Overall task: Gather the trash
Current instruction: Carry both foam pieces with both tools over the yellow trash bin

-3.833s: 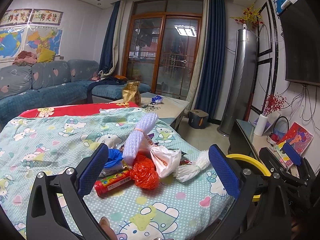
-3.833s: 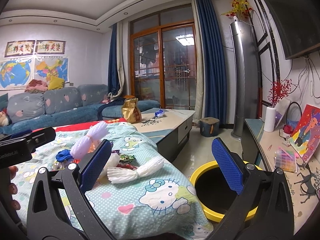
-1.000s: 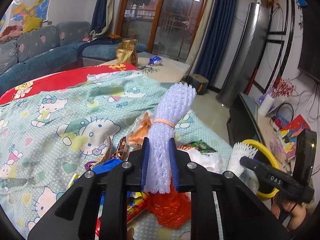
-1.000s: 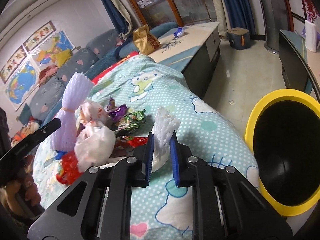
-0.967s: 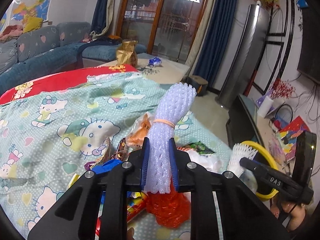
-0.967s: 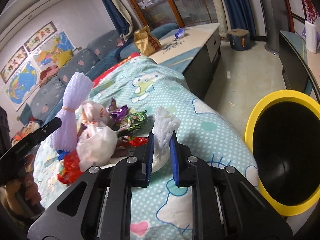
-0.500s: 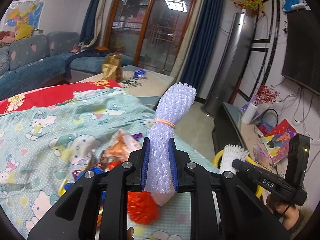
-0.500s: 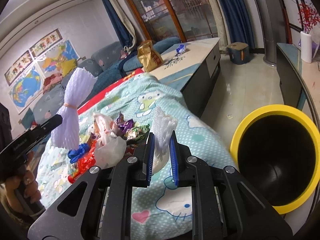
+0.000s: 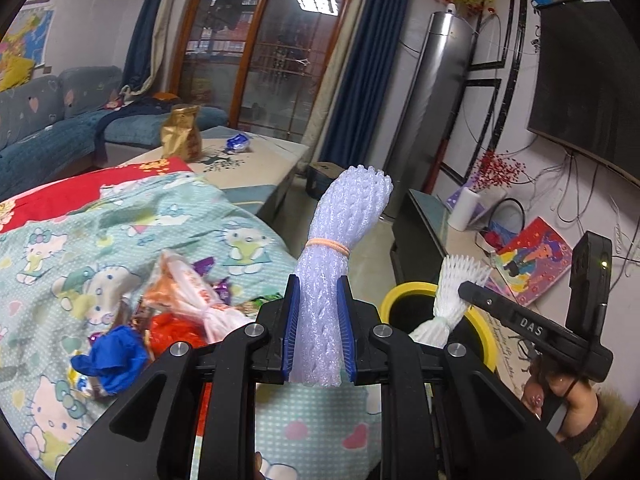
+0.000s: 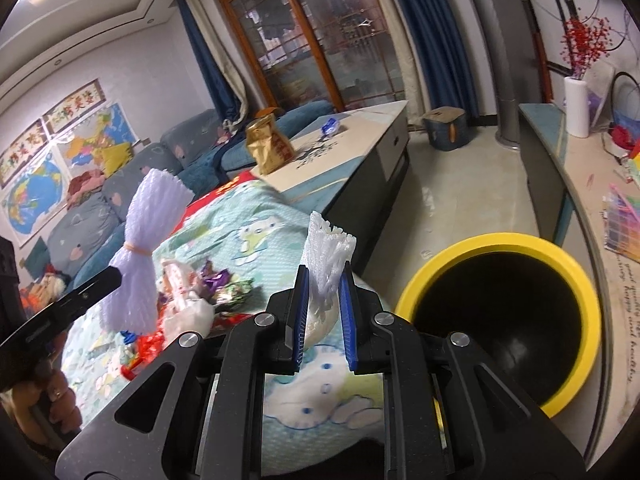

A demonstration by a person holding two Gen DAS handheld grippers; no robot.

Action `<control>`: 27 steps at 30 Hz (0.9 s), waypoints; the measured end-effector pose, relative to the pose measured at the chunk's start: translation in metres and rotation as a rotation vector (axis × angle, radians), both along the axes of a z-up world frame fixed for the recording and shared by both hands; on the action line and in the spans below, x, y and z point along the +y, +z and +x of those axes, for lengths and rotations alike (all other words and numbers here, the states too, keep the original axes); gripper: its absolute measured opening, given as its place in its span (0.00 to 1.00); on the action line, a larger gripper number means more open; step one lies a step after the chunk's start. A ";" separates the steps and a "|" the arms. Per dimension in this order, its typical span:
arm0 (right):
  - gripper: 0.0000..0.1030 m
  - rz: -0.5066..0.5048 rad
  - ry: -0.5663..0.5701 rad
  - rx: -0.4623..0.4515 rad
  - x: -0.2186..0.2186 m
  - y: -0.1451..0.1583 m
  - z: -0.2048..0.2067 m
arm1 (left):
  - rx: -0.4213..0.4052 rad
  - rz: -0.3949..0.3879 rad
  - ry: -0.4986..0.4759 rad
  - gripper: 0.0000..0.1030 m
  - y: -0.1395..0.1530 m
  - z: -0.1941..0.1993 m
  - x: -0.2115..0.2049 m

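My left gripper (image 9: pixel 318 330) is shut on a pale purple foam net bundle (image 9: pixel 340 248) tied with an orange band, held upright above the bed. My right gripper (image 10: pixel 323 312) is shut on a white foam net bundle (image 10: pixel 326 264), also lifted off the bed. The white bundle (image 9: pixel 448 292) shows in the left wrist view in front of the yellow bin, and the purple bundle (image 10: pixel 146 248) shows at the left of the right wrist view. The yellow-rimmed black trash bin (image 10: pixel 504 312) stands on the floor right of the bed, its mouth open.
Loose trash lies on the cartoon-print bedspread (image 9: pixel 80 240): a white plastic bag (image 9: pixel 196 288), red netting (image 9: pixel 176 330), a blue wad (image 9: pixel 110 360) and candy wrappers (image 10: pixel 228 284). A low table (image 10: pixel 360 136) with a gold bag (image 10: pixel 268 144) stands beyond. A cabinet (image 10: pixel 560 168) runs along the right wall.
Both grippers have risen off the trash pile with their foam bundles and moved toward the right side of the bed, closer to the yellow bin. The bin fills more of the right wrist view.
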State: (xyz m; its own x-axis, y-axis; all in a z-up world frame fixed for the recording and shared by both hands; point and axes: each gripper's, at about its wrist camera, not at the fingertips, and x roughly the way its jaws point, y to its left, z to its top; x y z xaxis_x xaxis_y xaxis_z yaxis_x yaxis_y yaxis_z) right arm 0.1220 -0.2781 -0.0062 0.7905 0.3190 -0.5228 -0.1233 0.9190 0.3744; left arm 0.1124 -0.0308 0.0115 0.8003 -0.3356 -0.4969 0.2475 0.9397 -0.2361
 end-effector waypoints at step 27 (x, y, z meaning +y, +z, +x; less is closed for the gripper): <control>0.10 -0.037 -0.272 -0.013 -0.104 -0.002 -0.005 | 0.047 0.052 -0.206 0.18 -0.023 0.009 -0.088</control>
State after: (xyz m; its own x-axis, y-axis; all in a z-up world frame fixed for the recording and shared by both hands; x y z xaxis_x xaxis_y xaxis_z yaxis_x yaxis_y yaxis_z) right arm 0.1167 -0.3825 -0.0081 0.8510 0.0746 -0.5198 0.1257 0.9321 0.3396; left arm 0.1209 -0.1192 -0.0117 0.6931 -0.4626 -0.5528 0.4251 0.8817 -0.2049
